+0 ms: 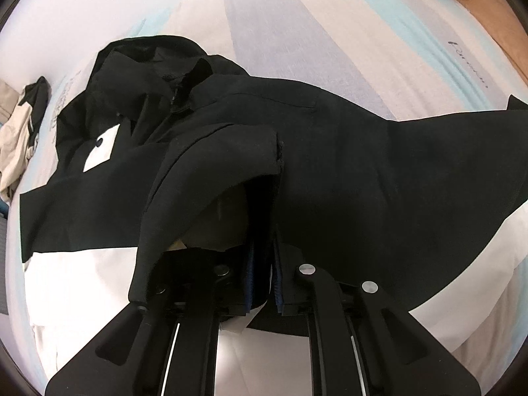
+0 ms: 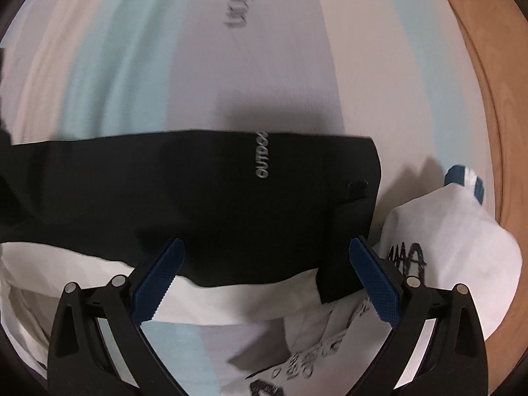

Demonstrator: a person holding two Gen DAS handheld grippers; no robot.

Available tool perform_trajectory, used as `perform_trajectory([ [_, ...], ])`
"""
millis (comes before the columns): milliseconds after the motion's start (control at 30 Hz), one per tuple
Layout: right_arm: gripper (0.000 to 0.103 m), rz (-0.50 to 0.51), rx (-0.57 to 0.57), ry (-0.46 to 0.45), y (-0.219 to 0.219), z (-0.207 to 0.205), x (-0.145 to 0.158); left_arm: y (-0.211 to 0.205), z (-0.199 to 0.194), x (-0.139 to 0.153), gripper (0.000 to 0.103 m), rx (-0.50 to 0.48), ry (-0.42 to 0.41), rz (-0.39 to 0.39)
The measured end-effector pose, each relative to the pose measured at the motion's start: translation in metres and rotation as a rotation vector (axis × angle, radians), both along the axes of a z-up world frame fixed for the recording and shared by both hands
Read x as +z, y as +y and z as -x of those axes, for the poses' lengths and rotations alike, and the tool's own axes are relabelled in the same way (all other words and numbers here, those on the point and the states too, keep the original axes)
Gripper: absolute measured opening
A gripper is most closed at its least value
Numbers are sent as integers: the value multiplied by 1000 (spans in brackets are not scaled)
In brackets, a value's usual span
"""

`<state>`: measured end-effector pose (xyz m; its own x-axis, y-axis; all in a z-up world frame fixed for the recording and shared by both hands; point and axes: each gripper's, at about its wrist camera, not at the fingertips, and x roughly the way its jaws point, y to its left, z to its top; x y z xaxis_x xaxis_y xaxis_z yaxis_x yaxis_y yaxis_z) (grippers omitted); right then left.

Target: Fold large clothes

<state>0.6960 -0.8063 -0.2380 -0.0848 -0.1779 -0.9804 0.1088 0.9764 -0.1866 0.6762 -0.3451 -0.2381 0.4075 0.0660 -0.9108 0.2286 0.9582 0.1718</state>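
Item one, my left gripper [image 1: 264, 247]: I am holding its jaws pinched together on a fold of the black jacket [image 1: 330, 165], and the cloth is draping over the left finger and hiding both tips. The garment is running away from this grip, its collar and zip [image 1: 173, 99] pointing toward the far left of the bed [image 1: 297, 16], one sleeve reaching out to the left edge and the other stretching off to the right. So the long axis is lying across my view, sleeve to sleeve, and I am gripping near the middle of its near side.

Item two, a beige and black garment [image 1: 19, 132], lying crumpled at the bed's left edge, well apart from the jacket.

Item three, my right gripper [image 2: 265, 260]: I am keeping its jaws wide apart, holding nothing, blue pads [image 2: 158, 277] hovering just over the near edge of the jacket's sleeve end [image 2: 231, 198]. The sleeve is lying flat, running left to right, with grey lettering [image 2: 262, 156] on it and its cuff squared off at the right. I judge this gripper the nearer one for the sleeve fold.

Item four, a white printed garment [image 2: 445, 231], bunched just beside the cuff near the bed's right edge, with part of it lying under the sleeve.

Jacket overall: black, matte, smooth, mostly spread.
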Motion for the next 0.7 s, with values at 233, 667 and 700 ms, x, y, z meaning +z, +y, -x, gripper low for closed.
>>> perform_trajectory([
  [233, 96, 4, -34, 63, -28, -11, -18, 1, -5, -4, 13, -1, 16, 23],
  [667, 41, -64, -101, 29, -45, -17, -29, -16, 0, 15, 84, -23, -61, 63],
  [700, 30, -67, -106, 25, -47, -16, -28, -16, 0, 17, 84, -22, -62, 69],
])
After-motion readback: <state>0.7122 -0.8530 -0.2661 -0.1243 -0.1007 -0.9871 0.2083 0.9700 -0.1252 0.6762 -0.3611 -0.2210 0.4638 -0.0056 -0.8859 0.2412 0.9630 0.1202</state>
